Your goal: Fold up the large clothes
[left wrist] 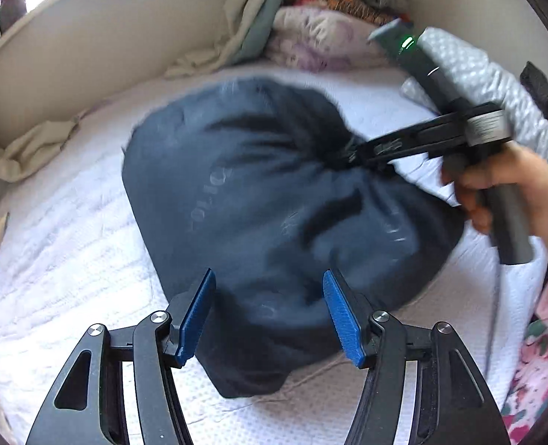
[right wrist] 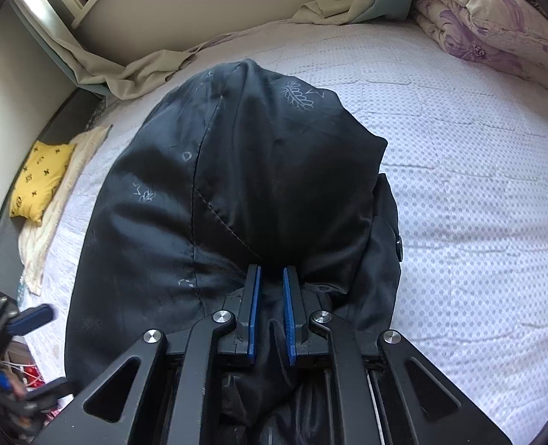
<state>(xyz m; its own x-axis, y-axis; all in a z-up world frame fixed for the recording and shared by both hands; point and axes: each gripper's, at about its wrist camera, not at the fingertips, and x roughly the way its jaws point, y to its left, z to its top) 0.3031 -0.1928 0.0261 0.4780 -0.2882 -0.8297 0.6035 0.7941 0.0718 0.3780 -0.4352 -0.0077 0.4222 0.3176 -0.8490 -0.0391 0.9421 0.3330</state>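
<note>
A: Mid-fold, I had the right gripper with its fingers clamped on a bunch of the dark garment, which lay heaped on the bed.

B: And the left gripper?

A: Fingers wide, empty, poised over the garment's near edge. Next it likely needed a fresh grip there.

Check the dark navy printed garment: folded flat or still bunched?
Bunched. The dark navy printed garment humps up on the white quilted bedspread, its cloth gathered into the shut right gripper.
</note>
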